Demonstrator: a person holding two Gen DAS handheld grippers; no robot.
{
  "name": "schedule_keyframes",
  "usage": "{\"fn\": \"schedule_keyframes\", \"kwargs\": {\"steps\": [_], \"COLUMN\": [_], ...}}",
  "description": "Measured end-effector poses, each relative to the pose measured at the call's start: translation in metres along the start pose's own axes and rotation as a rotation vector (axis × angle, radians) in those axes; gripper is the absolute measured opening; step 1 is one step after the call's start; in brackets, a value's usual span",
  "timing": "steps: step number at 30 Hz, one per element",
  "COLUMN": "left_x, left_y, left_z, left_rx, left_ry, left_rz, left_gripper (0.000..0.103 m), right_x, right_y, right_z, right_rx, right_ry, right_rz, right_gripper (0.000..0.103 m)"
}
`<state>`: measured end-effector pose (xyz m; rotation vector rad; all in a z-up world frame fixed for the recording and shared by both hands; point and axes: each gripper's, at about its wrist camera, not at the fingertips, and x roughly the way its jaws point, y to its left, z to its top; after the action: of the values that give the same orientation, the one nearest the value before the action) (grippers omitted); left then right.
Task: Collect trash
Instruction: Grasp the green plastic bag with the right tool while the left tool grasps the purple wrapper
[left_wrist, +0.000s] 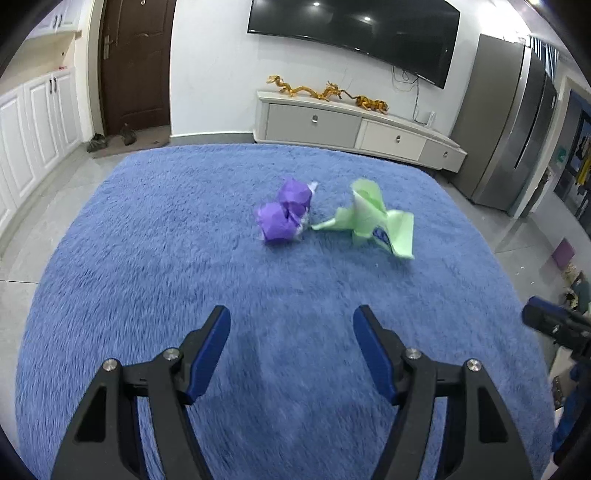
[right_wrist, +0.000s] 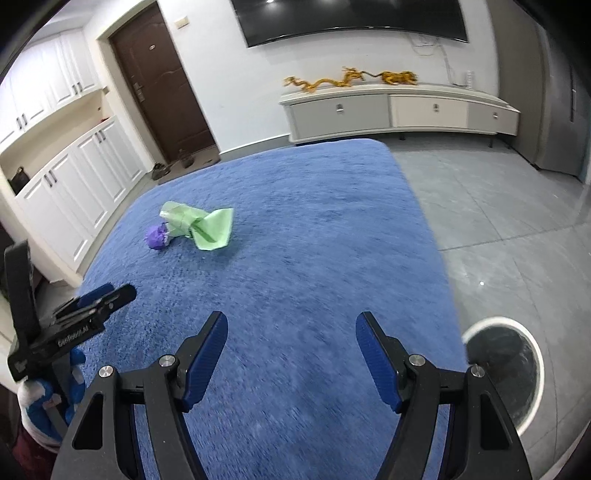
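Note:
Two pieces of trash lie side by side on a blue shaggy rug: a crumpled purple paper and, to its right, a crumpled green paper. My left gripper hovers open over the rug, short of both, with nothing between its fingers. In the right wrist view the green paper and purple paper sit far off to the left on the rug. My right gripper is open and empty above the rug's near right part. The left gripper shows at the left edge there.
A round white-rimmed bin with a dark liner stands on the grey tile floor just right of the rug. A low white TV cabinet with golden figurines lines the far wall. White cupboards run along the left.

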<state>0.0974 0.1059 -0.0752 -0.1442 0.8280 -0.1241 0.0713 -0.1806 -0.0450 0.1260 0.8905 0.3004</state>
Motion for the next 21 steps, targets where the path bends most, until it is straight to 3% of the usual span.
{"fn": "schedule_keyframes", "kwargs": {"steps": [8,21], "left_x": [0.028,0.09], "left_y": [0.02,0.029], "left_z": [0.047,0.082], "left_rx": [-0.004,0.038], "left_ry": [-0.006,0.062], "left_rz": [-0.078,-0.133], "left_gripper": [0.067,0.067], "right_x": [0.037,0.086], "right_y": [0.026,0.061], "right_z": [0.023,0.061], "right_rx": [-0.116,-0.318], "right_ry": [0.019,0.011], "right_rz": [0.072,0.15], "right_gripper": [0.071,0.073]}}
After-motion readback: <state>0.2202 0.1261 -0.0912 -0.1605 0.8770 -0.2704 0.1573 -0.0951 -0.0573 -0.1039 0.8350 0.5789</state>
